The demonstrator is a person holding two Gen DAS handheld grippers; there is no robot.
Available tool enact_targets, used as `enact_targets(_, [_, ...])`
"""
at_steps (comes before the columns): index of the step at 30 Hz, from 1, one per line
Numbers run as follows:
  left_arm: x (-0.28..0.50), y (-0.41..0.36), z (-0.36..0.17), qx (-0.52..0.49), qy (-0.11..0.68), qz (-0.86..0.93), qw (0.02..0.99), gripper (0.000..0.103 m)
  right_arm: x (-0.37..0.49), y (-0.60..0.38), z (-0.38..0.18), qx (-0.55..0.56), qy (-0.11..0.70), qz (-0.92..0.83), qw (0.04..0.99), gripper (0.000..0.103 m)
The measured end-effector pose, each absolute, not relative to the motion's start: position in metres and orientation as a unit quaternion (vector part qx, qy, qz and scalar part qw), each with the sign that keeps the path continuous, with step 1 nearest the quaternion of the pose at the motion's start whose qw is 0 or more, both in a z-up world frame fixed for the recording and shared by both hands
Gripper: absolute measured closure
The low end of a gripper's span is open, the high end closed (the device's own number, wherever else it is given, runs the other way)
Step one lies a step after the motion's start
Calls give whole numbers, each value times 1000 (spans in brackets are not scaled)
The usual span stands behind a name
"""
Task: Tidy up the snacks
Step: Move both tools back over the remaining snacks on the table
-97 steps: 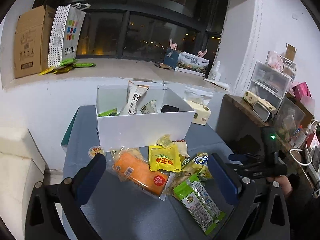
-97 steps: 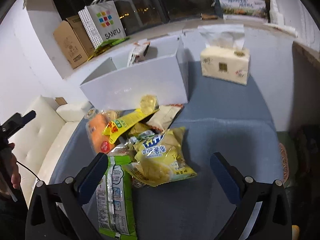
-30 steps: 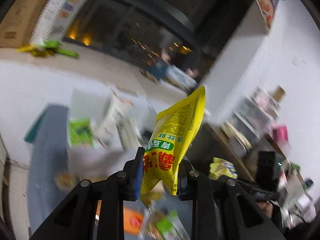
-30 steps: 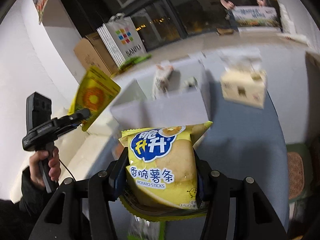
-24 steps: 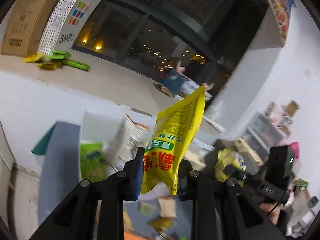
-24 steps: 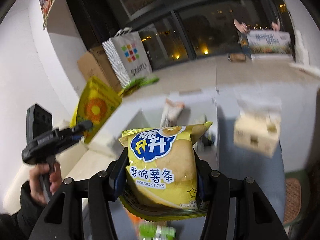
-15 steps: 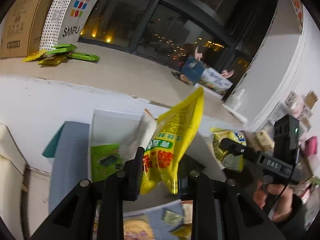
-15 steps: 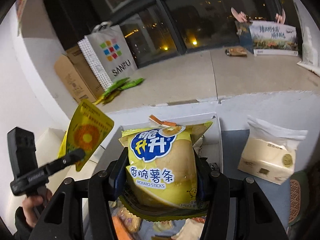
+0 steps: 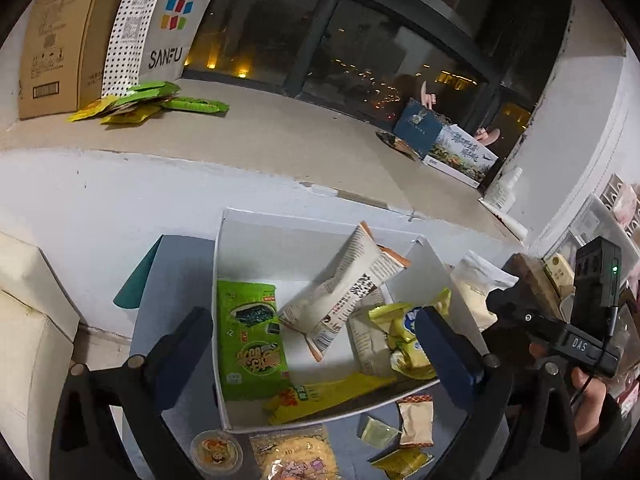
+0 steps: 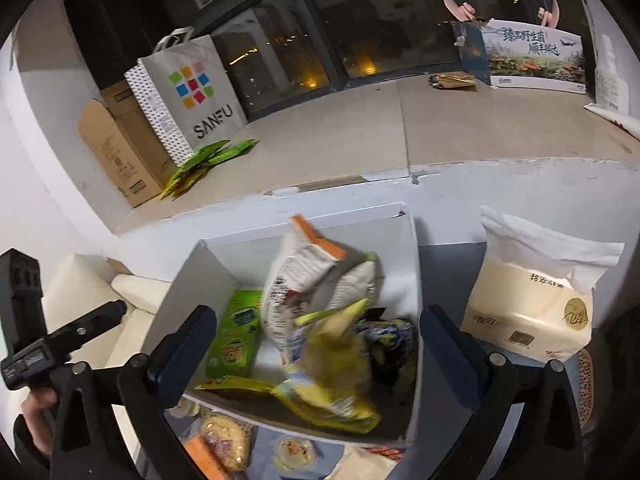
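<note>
A white open box [image 9: 224,264] [image 10: 414,264] stands on the grey table and holds several snack packs. My left gripper [image 9: 316,344] is open and empty above it. The yellow pouch [image 9: 328,394] lies along the box's near wall, next to a green seaweed pack [image 9: 248,344]. My right gripper [image 10: 316,344] is open and empty above the box. The yellow potato-stick bag [image 10: 336,364] lies blurred inside the box, also showing in the left wrist view [image 9: 404,340]. A white and orange bag [image 9: 344,288] [image 10: 296,280] leans in the box.
More snacks lie on the table in front of the box: a jelly cup [image 9: 216,450], a yellow cracker pack [image 9: 296,456], small packets [image 9: 416,420]. A tissue pack [image 10: 532,300] stands right of the box. A cream sofa [image 9: 28,320] is at left, a windowsill with cartons [image 9: 60,40] behind.
Both grippers have opened. The yellow pouch has dropped from my left gripper and the potato-stick bag from my right gripper into the white box.
</note>
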State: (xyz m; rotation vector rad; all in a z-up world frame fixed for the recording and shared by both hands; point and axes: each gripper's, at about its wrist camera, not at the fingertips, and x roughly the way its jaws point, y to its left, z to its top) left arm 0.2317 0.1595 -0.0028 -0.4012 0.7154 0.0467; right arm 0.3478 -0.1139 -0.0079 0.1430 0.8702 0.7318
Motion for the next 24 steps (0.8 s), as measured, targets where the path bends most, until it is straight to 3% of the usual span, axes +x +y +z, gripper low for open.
enact_targets(15, [119,107,18,-151,320,-37,935,0,229,-172,10,60,362,402,839,0])
enact_targets(24, [40,91,-2,-207,290,-43,933,0,151,-223,-42,61,398,387,829,0])
